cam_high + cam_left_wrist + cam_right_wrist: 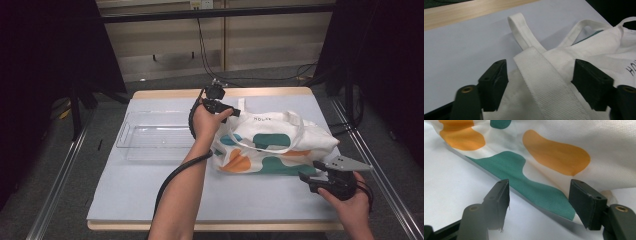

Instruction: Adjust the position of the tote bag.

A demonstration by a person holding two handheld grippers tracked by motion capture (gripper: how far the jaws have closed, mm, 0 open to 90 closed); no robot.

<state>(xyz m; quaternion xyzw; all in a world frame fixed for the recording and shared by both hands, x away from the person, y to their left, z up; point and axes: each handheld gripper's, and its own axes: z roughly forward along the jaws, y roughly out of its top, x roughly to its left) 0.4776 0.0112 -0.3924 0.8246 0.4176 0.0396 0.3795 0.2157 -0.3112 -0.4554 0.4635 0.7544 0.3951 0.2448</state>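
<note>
Tote bag (272, 145) lies right of centre on the surface (150, 195); left tongs (541, 82) released astride its strap (541, 85), right tongs (539, 202) released at its lower edge; a shallow bite risks the strap slipping.

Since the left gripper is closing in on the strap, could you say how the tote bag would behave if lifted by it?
The tote bag is wrinkled cloth, so it would probably sag. It lies flat, likely light. The woven strap looks grippy.

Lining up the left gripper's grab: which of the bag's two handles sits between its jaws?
The far handle, the strap at the bag's back edge nearest the clear tray. It lies between the left gripper's open jaws; the other handle loops across the printed front.
</note>
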